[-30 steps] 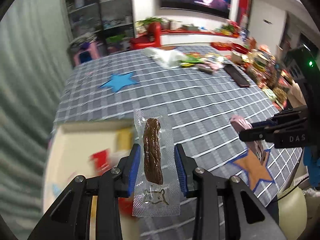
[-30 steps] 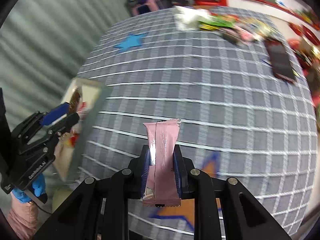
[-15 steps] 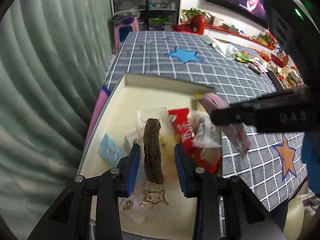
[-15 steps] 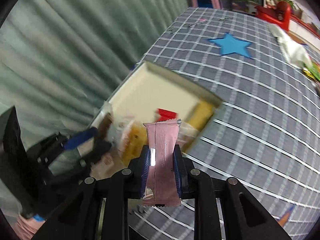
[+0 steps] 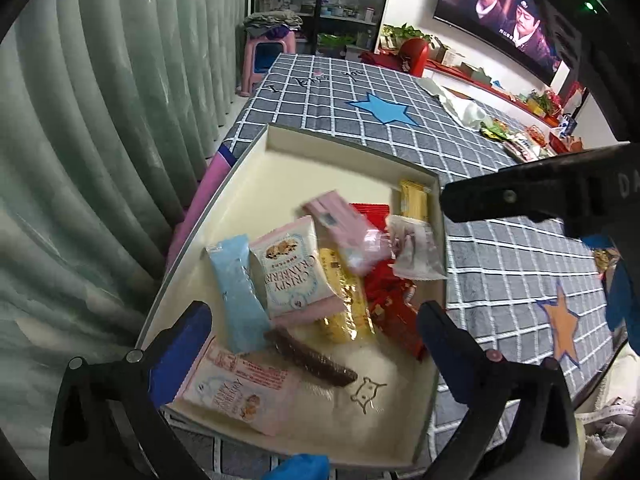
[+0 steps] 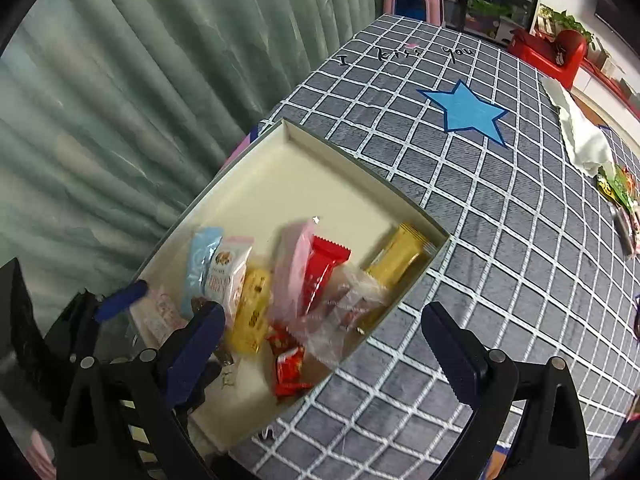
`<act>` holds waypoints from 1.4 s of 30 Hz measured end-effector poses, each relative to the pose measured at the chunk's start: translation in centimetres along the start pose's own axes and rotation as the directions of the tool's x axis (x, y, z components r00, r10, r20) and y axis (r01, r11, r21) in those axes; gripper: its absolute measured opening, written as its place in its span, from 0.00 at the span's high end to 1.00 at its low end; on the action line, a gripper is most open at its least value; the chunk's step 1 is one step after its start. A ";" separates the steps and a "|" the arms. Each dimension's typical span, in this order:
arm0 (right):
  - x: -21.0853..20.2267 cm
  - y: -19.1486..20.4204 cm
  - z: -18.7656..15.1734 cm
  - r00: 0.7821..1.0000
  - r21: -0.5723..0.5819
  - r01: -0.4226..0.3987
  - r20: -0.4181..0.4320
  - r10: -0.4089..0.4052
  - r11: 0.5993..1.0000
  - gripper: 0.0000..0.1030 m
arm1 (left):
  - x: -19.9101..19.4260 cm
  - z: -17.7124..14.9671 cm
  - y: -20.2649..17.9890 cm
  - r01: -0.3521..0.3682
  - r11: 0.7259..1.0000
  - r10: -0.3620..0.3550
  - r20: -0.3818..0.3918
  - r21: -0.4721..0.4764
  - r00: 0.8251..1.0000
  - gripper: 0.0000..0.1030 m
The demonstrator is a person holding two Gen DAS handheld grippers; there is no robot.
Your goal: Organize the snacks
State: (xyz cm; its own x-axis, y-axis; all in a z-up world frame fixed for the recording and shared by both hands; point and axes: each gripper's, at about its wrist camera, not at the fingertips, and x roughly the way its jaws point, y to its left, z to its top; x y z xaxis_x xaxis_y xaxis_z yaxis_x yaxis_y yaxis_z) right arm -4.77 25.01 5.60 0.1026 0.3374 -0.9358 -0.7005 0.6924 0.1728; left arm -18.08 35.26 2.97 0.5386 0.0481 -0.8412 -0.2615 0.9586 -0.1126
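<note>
A cream box [image 5: 280,168] [image 6: 280,184] sits at the near left corner of the checked table and holds several snack packs. My left gripper [image 5: 316,352] is open and empty above the box. The brown jerky stick in its clear pack [image 5: 310,357] lies in the box just below it. My right gripper [image 6: 320,348] is open and empty over the box's right side. The pink wrapped bar [image 5: 344,232] [image 6: 294,268] lies blurred on top of the red and yellow packs. The right gripper's black arm [image 5: 540,196] crosses the left wrist view at the right.
More snacks [image 5: 516,140] and a white bag [image 6: 580,132] lie at the far end of the table. A blue star [image 6: 466,112] marks the cloth beyond the box. Green curtains [image 5: 80,120] hang close on the left. A pink stool [image 5: 268,52] stands behind the table.
Both grippers have opened over the box. The jerky pack has dropped from the left gripper and the pink bar from the right; both now lie among the snacks.
</note>
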 end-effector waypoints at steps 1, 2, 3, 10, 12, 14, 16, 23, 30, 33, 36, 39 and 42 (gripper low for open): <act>-0.3 0.1 0.0 1.000 -0.011 0.011 -0.003 -0.011 1.000 0.01 | -0.2 0.0 0.0 0.002 1.000 -0.002 -0.005 -0.003 1.000 0.00; -0.9 0.3 -0.1 1.000 -0.028 0.028 -0.001 -0.028 0.999 0.01 | -0.4 0.1 0.0 -0.001 1.000 0.001 -0.011 -0.003 1.000 0.00; -1.1 0.4 0.1 0.999 -0.037 0.038 -0.002 -0.038 0.999 0.01 | -0.6 0.1 0.0 -0.010 1.000 0.010 -0.021 -0.002 1.000 0.00; -2.5 1.9 -0.5 0.998 -0.097 0.065 0.004 -0.065 0.993 0.01 | -1.9 0.1 -0.4 -0.122 0.992 0.123 -0.052 0.016 0.991 0.00; -2.6 2.3 -0.7 0.998 -0.110 0.060 0.003 -0.060 0.992 0.01 | -2.3 0.0 -0.5 -0.157 0.987 0.158 -0.047 0.030 0.986 0.00; -2.8 2.6 -1.0 0.998 -0.122 0.058 0.003 -0.058 0.991 0.01 | -2.6 -0.1 -0.7 -0.187 0.981 0.189 -0.037 0.043 0.981 0.00; -3.0 3.0 -1.2 0.998 -0.135 0.061 0.005 -0.061 0.989 0.01 | -2.9 -0.1 -0.9 -0.201 0.978 0.203 -0.028 0.054 0.979 0.00; -3.2 3.9 -1.7 0.998 -0.173 0.065 0.009 -0.064 0.983 0.01 | -3.5 -0.1 -1.3 -0.221 0.973 0.222 -0.010 0.066 0.975 0.00; -3.0 4.1 -1.8 0.998 -0.171 0.064 0.005 -0.064 0.983 0.01 | -3.7 -0.1 -1.1 -0.239 0.969 0.240 -0.012 0.058 0.971 0.00; -3.0 4.0 -1.9 0.998 -0.168 0.066 0.002 -0.067 0.983 0.01 | -3.7 -0.1 -1.2 -0.240 0.969 0.241 -0.015 0.059 0.970 0.00; -3.0 3.7 -2.2 0.998 -0.162 0.067 -0.001 -0.069 0.984 0.01 | -3.7 -0.1 -1.3 -0.247 0.967 0.248 -0.015 0.065 0.969 0.00; -2.9 3.5 -2.4 0.998 -0.155 0.067 -0.004 -0.069 0.986 0.01 | -3.7 0.0 -1.5 -0.250 0.966 0.251 -0.015 0.067 0.968 0.00; -2.9 3.2 -2.6 0.998 -0.147 0.066 -0.006 -0.068 0.987 0.01 | -3.7 0.0 -1.7 -0.249 0.966 0.250 -0.015 0.069 0.968 0.00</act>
State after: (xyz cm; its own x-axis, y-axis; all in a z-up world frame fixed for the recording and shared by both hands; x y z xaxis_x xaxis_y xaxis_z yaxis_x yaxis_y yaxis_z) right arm -9.15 24.60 8.03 0.1456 0.2862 -0.9470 -0.7884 0.6118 0.0637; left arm -19.66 33.46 6.31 0.4438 0.2823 -0.8505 -0.3310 0.9336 0.1371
